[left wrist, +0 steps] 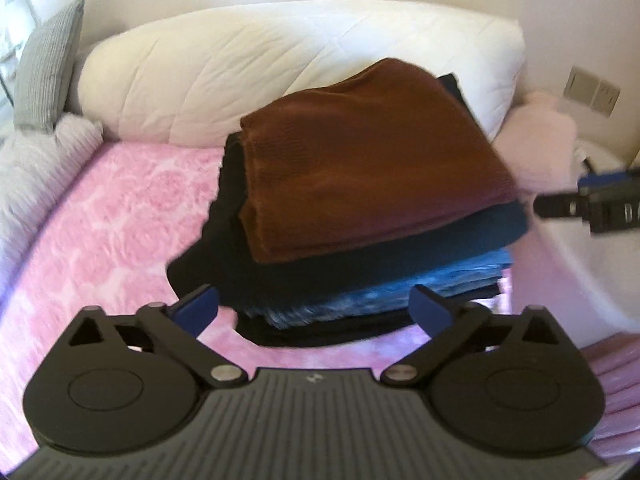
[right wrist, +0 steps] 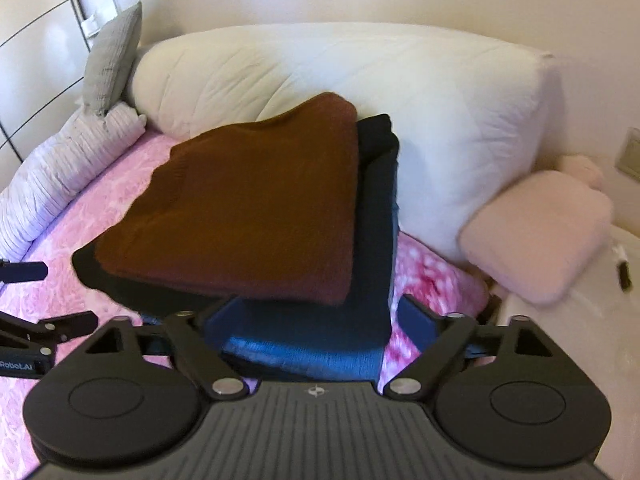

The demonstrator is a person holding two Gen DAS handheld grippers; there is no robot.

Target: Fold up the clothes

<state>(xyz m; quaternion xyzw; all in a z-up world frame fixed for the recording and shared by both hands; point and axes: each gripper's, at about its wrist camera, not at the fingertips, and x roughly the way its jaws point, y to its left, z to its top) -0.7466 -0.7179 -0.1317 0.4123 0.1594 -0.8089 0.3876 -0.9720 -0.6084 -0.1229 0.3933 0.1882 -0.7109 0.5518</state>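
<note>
A stack of folded clothes sits on the pink bed cover [left wrist: 100, 216]. A brown knit sweater [left wrist: 360, 168] lies folded on top, also in the right wrist view [right wrist: 248, 208]. Under it are dark blue [left wrist: 400, 256] and black garments [left wrist: 224, 216]. My left gripper [left wrist: 316, 308] is open and empty, its blue-padded fingers spread just in front of the stack's near edge. My right gripper [right wrist: 316, 320] is open and empty, its fingers on either side of the blue garment's [right wrist: 312, 344] near corner. The right gripper also shows at the right edge of the left wrist view [left wrist: 592, 204].
A large white quilted pillow [left wrist: 280, 60] lies behind the stack. A grey cushion [left wrist: 48, 68] and a ribbed pale bolster [right wrist: 60, 180] are at the left. A pale pink cushion [right wrist: 540, 236] sits at the right, beside a white surface [left wrist: 580, 272].
</note>
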